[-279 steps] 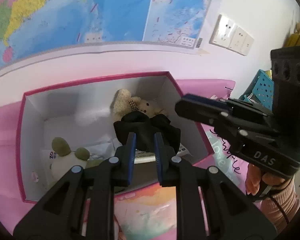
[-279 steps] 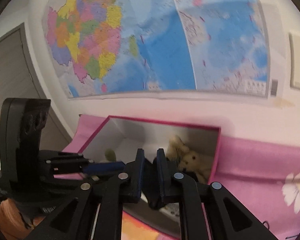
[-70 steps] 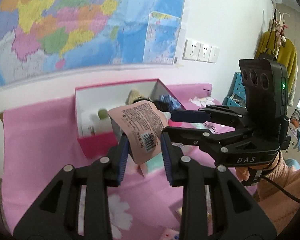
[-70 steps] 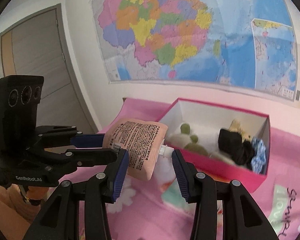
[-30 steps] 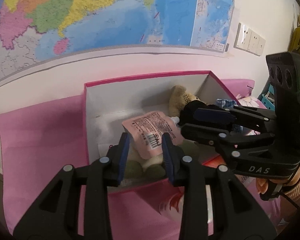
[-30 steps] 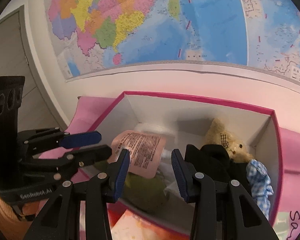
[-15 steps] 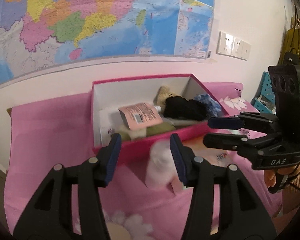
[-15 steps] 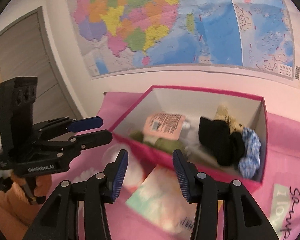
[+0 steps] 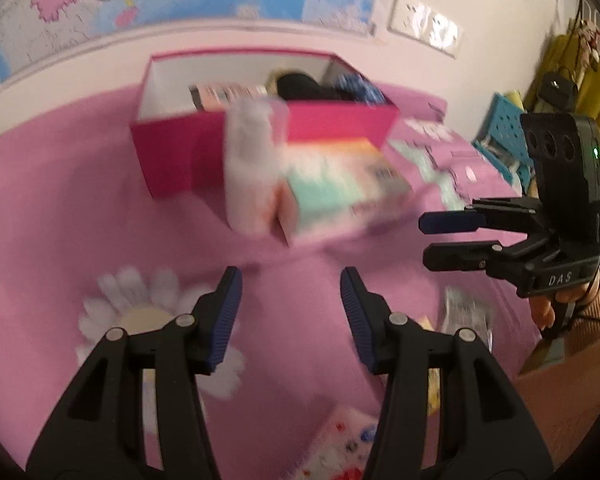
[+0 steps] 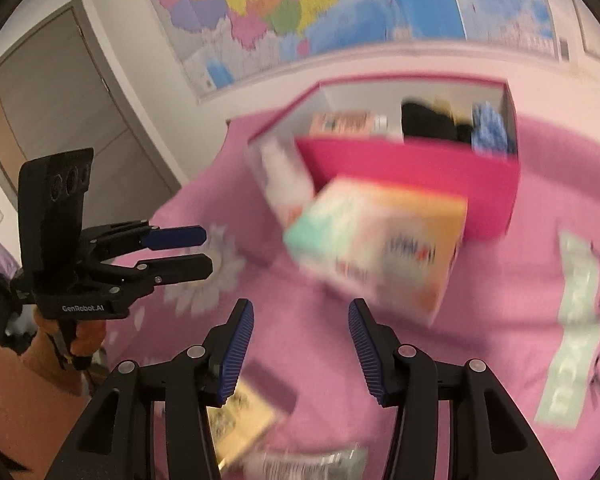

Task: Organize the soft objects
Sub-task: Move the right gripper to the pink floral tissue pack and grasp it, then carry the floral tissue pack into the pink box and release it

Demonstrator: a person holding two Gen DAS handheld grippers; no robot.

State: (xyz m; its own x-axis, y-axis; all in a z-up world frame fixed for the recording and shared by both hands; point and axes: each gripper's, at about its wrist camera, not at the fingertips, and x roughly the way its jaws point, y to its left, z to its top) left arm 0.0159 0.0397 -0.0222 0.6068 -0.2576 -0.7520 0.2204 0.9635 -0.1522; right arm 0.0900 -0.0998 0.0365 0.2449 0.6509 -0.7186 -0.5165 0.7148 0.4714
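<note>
The pink box (image 9: 260, 136) sat well beyond both grippers' fingers, open-topped, with the pink pouch (image 9: 228, 94) lying inside it near its left end. The left gripper (image 9: 290, 308) and right gripper (image 10: 300, 340) stood apart, empty, jaws having just opened.

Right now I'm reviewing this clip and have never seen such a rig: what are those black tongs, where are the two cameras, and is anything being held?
A person holds one hand-squeezed claw in each hand; no robot is there. Each picture comes from a fisheye camera on one claw, looking along its fingers. In the left view the left claw fills the bottom and the right claw shows at the side; the right view mirrors that. Both claws are open and hold nothing. On the pink cloth stands a pink box holding a pink pouch, something black and blue checked cloth. A pastel carton and a white bottle stand before it, blurred.
</note>
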